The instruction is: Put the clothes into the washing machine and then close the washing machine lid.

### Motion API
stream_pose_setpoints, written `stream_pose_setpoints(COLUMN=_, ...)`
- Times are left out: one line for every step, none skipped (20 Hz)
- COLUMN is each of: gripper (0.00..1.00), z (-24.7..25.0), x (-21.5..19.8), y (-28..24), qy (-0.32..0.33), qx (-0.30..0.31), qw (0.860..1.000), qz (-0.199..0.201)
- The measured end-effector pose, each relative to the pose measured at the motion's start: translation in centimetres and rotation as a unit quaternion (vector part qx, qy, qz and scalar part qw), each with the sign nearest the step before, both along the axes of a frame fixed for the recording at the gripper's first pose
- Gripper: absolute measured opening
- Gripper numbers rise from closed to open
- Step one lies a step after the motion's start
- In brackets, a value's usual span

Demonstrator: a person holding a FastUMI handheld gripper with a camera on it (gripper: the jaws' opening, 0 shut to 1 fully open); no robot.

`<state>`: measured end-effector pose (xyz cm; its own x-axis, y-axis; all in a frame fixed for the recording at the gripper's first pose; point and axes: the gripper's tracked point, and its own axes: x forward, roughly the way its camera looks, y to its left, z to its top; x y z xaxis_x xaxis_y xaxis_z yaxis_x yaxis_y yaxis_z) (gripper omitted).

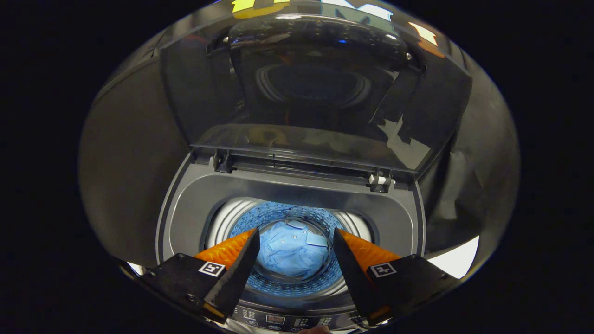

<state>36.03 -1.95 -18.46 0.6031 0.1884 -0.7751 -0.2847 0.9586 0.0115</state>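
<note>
Dark booth; shirt [292, 250] lies in the drum [260, 218]. Our gripper [295, 260] is spread wide, empty. We risk slipping off the upright glossy lid [315, 93].

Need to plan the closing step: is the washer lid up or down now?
Up. The lid stands raised behind the drum, shirt inside; the open claw holds nothing.
</note>
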Motion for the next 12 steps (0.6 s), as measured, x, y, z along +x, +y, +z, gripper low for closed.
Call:
stream_pose_setpoints(gripper=0.97, z=0.7, x=-0.1, y=0.0, qy=-0.009, qx=0.006, qw=1.000, qz=-0.001)
stream_pose_setpoints(gripper=0.97, z=1.9, x=-0.3, y=0.2, qy=-0.027, qx=0.021, qw=0.999, qz=-0.002)
stream_pose_setpoints(gripper=0.97, z=3.3, x=-0.6, y=0.5, qy=-0.044, qx=0.039, qw=0.998, qz=-0.001)
stream_pose_setpoints(gripper=0.97, z=5.3, x=-1.1, y=0.7, qy=-0.064, qx=0.057, qw=0.996, qz=0.003)
stream_pose_setpoints(gripper=0.97, z=7.5, x=-1.5, y=0.8, qy=-0.088, qx=0.073, qw=0.993, qz=0.008)
stream_pose_setpoints(gripper=0.97, z=9.5, x=-1.8, y=0.6, qy=-0.110, qx=0.084, qw=0.990, qz=0.010)
stream_pose_setpoints(gripper=0.97, z=12.0, x=-2.4, y=0.5, qy=-0.134, qx=0.100, qw=0.986, qz=0.014)
stream_pose_setpoints(gripper=0.97, z=14.5, x=-2.8, y=0.5, qy=-0.155, qx=0.115, qw=0.981, qz=0.020)
stream_pose_setpoints(gripper=0.95, z=17.2, x=-3.2, y=0.6, qy=-0.180, qx=0.131, qw=0.975, qz=0.027)
stream_pose_setpoints(gripper=0.95, z=19.7, x=-3.5, y=0.7, qy=-0.201, qx=0.144, qw=0.968, qz=0.031)
stream_pose_setpoints(gripper=0.95, z=22.4, x=-3.7, y=0.8, qy=-0.228, qx=0.162, qw=0.959, qz=0.036)
stream_pose_setpoints(gripper=0.95, z=24.7, x=-3.7, y=0.8, qy=-0.250, qx=0.174, qw=0.952, qz=0.039)
